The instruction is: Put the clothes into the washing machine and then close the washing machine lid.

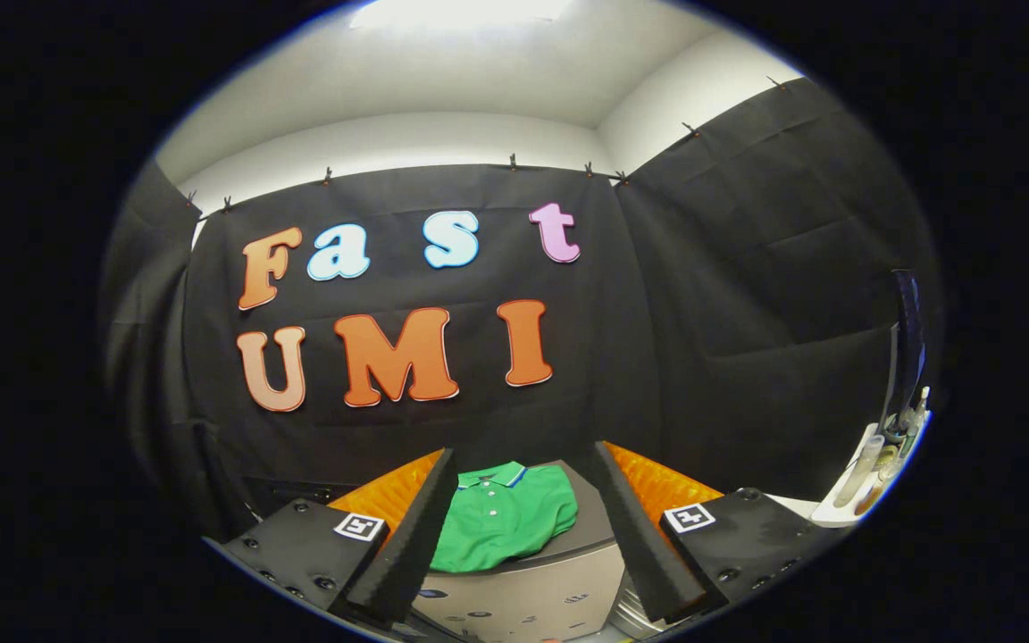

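Observation:
A folded green polo shirt [501, 518] with a blue-edged collar lies on the grey top of the washing machine [590, 527], just ahead of my fingers and in line with the gap between them. My gripper [523, 464] is open, with a wide gap and nothing held. The left finger [412, 540] overlaps the shirt's left edge in the view; the right finger [644, 545] stands apart to the shirt's right. The machine's silver front panel [523, 598] shows below the shirt.
An orange surface [657, 482] shows behind the machine on both sides of the fingers. A white shelf [845, 500] with bottles and tubes stands at the far right by a dark upright panel [906, 348]. The black cloth wall hangs close behind.

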### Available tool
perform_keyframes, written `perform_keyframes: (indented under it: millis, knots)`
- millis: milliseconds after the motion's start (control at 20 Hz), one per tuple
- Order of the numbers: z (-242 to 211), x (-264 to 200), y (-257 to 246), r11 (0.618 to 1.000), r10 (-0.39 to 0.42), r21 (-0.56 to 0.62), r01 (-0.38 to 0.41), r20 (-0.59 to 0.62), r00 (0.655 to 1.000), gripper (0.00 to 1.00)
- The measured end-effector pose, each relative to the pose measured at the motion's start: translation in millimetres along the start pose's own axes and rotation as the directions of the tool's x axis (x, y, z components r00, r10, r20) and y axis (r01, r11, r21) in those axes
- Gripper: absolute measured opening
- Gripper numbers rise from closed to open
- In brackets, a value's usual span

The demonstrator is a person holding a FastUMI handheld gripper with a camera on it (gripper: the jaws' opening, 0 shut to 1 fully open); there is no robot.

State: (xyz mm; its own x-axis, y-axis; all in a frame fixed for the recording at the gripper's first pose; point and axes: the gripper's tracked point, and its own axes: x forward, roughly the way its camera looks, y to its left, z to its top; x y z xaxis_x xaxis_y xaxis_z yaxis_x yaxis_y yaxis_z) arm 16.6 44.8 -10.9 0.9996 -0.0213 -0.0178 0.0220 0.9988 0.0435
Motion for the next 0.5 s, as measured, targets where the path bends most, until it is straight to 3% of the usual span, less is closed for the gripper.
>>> perform_keyframes:
  millis: [200,500]
  knots:
    - [11,10,5,0.999,0.001,-0.034,-0.001,0.016,1.000,0.98]
    - [10,44,31,0.997,0.050,-0.050,-0.053,-0.069,0.996,0.98]
